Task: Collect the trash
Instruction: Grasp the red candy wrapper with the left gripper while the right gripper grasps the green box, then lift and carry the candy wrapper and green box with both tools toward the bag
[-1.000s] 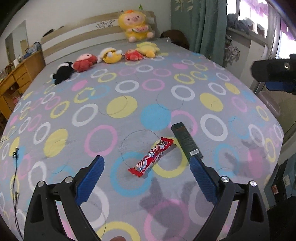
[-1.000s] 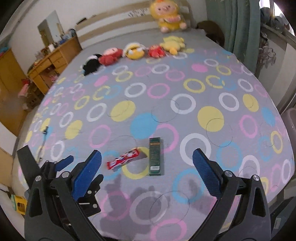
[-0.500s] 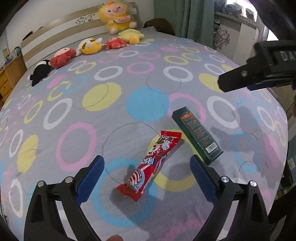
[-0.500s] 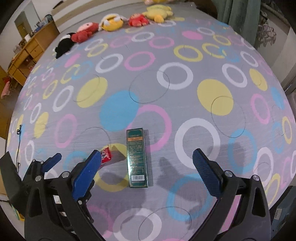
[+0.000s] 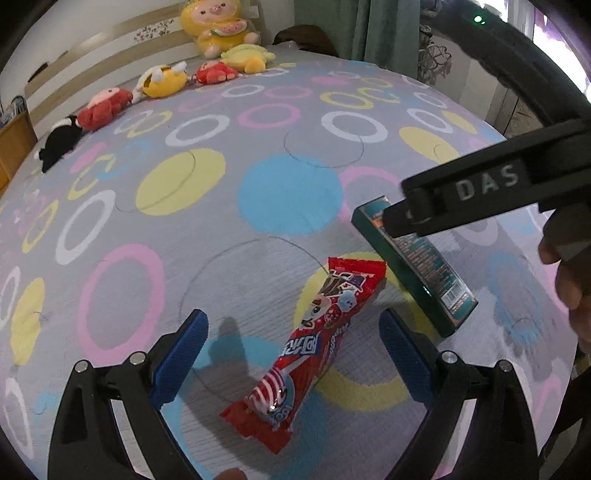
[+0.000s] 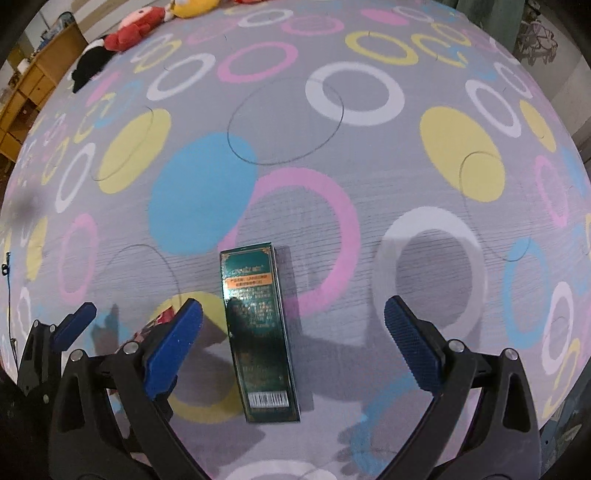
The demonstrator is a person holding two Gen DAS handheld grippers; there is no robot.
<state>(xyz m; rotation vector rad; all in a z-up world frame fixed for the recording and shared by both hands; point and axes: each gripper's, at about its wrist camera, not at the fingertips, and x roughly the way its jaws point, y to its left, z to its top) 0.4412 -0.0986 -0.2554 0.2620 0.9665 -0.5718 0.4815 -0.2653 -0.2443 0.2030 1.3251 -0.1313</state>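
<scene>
A red snack wrapper [image 5: 314,343] lies flat on the grey bed cover with coloured rings. My left gripper [image 5: 291,350] is open just above it, one finger on each side. A dark green carton [image 6: 258,328] lies beside the wrapper, to its right; it also shows in the left wrist view [image 5: 417,266]. My right gripper [image 6: 291,343] is open above the carton, its fingers wide on either side. A corner of the wrapper [image 6: 159,325] peeks out behind the right gripper's left finger. The right gripper's black body [image 5: 480,192] crosses the left wrist view.
Several plush toys [image 5: 162,79] line the headboard at the far end of the bed. A wooden desk [image 6: 26,88] stands at the far left. A green curtain [image 5: 376,33] and window are on the right. The bed edge drops off close on the right.
Both grippers have come down and forward toward the bed. The wrapper now sits between the left fingers and the carton between the right fingers. Both stayed open.
</scene>
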